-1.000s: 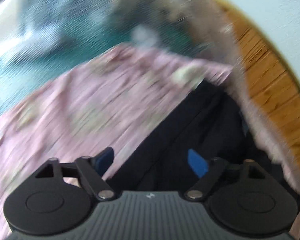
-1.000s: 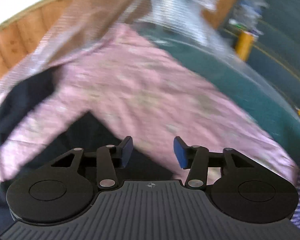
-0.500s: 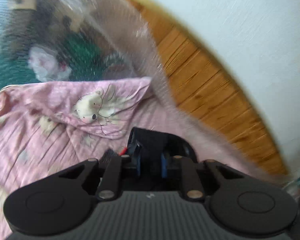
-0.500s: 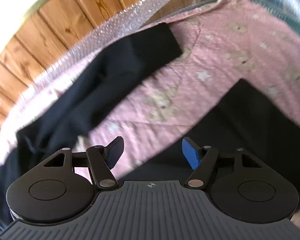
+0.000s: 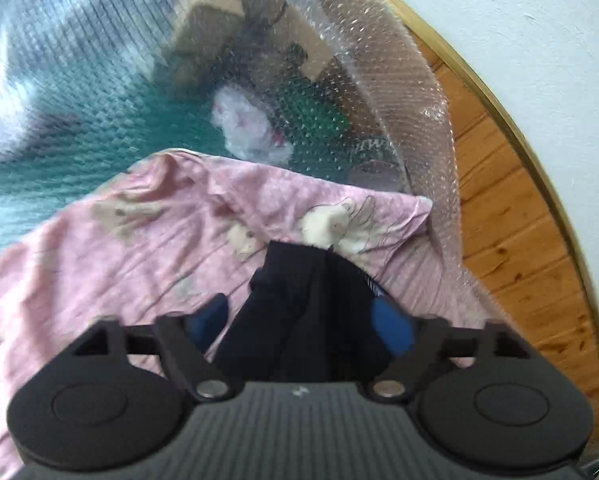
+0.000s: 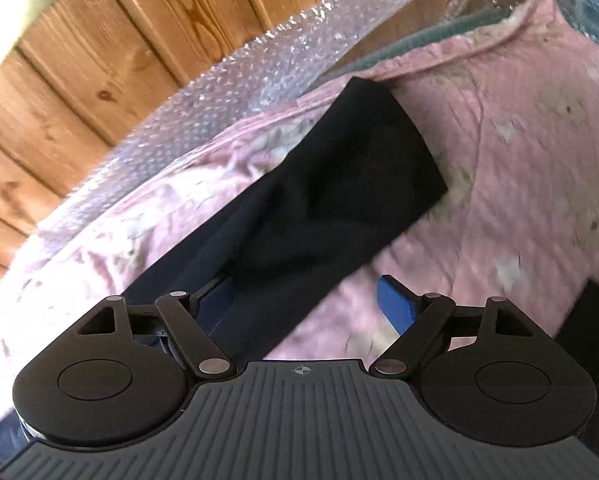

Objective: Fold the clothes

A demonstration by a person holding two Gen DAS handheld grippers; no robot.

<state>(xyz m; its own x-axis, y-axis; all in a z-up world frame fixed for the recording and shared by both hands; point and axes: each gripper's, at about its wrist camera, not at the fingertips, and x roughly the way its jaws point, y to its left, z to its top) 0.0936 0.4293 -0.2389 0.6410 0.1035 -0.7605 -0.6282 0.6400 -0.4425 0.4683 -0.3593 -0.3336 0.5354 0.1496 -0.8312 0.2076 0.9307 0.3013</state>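
A black garment (image 5: pixel 303 312) lies on a pink sheet (image 5: pixel 119 248) printed with rabbits. In the left wrist view its narrow end sits between the blue pads of my left gripper (image 5: pixel 303 320), whose jaws stand wide apart and do not press it. In the right wrist view a long black sleeve or leg (image 6: pixel 339 200) runs diagonally over the pink sheet (image 6: pixel 519 180). My right gripper (image 6: pixel 303 300) is open, with the black cloth passing over its left finger; its right blue pad (image 6: pixel 395 304) is over the sheet.
Clear bubble wrap (image 5: pixel 399 92) hangs along the sheet's far edge, in front of a wooden plank wall (image 5: pixel 511 220) and white wall. Teal cloth (image 5: pixel 59 152), a cardboard box (image 5: pixel 207 12) and a white bag (image 5: pixel 247 128) show through it. Bubble wrap (image 6: pixel 259 64) and planks (image 6: pixel 99 52) also border the right view.
My left gripper, shut on the black cloth half a second ago, has opened wide. My right gripper stayed open and moved closer over the black sleeve.
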